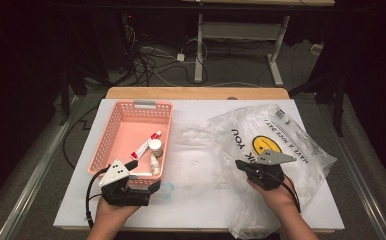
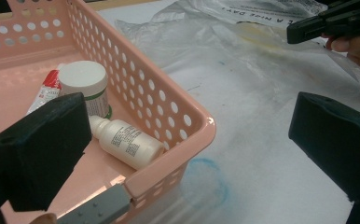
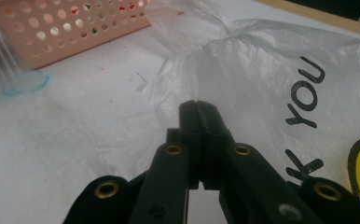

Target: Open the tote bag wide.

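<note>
At the bench's near edge the left gripper (image 1: 146, 186) sits in the person's left hand (image 1: 112, 212) with its jaws spread wide and nothing between them; in the left gripper view one jaw stands over the inside of the pink basket (image 2: 169, 100) and the other over the white board outside it, so the basket's near right corner lies in the gap, apart from both; a small clear cup with a blue rim (image 1: 166, 189) lies on its side just beside that corner; inside the basket, near the corner, a small white dropper bottle (image 2: 127, 142) lies flat, and behind it stands a white-capped jar (image 2: 86, 86) with a red-and-white tube (image 2: 46, 91) just beside it; the left forearm comes in from the bottom, the gripper pointing right and forward; toward the near right, the right gripper (image 1: 241, 164) is held in the right hand (image 1: 276, 192) and points left and forward; its jaws are pressed together on a fold of the clear plastic bag (image 3: 262, 79), at the bag's left edge; the bag, printed with a yellow smiley (image 1: 264, 145), spreads over the bench's right half to the far right corner.
</note>
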A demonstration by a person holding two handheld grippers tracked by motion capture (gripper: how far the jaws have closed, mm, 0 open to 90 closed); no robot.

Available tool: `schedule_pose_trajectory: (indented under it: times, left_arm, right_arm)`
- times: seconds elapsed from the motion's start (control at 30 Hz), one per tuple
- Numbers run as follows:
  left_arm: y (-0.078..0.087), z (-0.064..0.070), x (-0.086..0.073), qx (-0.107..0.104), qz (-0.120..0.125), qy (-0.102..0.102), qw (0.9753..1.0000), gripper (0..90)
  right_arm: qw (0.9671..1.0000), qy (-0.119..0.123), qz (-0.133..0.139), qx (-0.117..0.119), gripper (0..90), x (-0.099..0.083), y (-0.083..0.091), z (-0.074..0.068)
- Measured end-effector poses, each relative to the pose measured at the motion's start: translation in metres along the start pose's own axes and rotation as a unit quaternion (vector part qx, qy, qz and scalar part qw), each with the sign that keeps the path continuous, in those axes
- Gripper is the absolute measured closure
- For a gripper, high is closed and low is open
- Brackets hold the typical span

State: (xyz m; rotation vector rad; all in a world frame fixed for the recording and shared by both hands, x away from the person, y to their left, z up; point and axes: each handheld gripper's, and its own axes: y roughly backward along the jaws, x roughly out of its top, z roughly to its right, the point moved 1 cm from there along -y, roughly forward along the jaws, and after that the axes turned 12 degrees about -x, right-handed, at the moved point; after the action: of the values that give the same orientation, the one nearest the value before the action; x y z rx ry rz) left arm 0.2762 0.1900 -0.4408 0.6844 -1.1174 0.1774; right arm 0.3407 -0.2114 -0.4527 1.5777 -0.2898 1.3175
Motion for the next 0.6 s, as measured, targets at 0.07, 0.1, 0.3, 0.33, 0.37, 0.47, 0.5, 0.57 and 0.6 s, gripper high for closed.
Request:
schedule_pose_trajectory:
  times: [0.07,0.1,0.3,0.33,0.37,0.47,0.5,0.57,0.6]
  left_arm:
    - [0.000,0.000,0.000,0.000,0.001,0.000,1.0000,0.0]
    - [0.000,0.000,0.000,0.000,0.001,-0.001,1.0000,0.0]
    - [0.001,-0.001,0.000,0.002,0.003,0.000,1.0000,0.0]
    - [0.002,-0.001,0.000,0.003,0.004,0.001,1.0000,0.0]
    - [0.003,-0.001,0.000,0.004,0.005,0.001,1.0000,0.0]
    - [0.004,-0.003,0.001,0.005,0.010,0.002,0.9999,0.0]
    - [0.004,-0.003,0.001,0.005,0.010,0.002,0.9999,0.0]
    - [0.005,-0.004,0.001,0.005,0.010,0.004,0.9999,0.0]
    - [0.006,-0.004,0.001,0.005,0.011,0.004,0.9999,0.0]
  right_arm:
    - [1.0000,-0.002,0.008,-0.001,90.0,0.001,0.002,0.001]
    - [0.9999,-0.003,0.013,-0.002,90.0,0.002,0.003,0.001]
    - [0.9990,-0.012,0.042,-0.008,90.0,0.013,0.012,0.003]
    - [0.9990,-0.012,0.042,-0.008,90.0,0.013,0.012,0.003]
    - [0.9988,-0.013,0.047,-0.008,90.0,0.016,0.013,0.003]
    - [0.9983,-0.012,0.056,-0.010,90.0,0.024,0.015,0.004]
    - [0.9984,-0.010,0.056,-0.011,90.0,0.026,0.015,0.003]
    - [0.9981,-0.015,0.059,-0.009,90.0,0.030,0.015,0.005]
    - [0.9979,-0.017,0.062,-0.009,90.0,0.033,0.014,0.006]
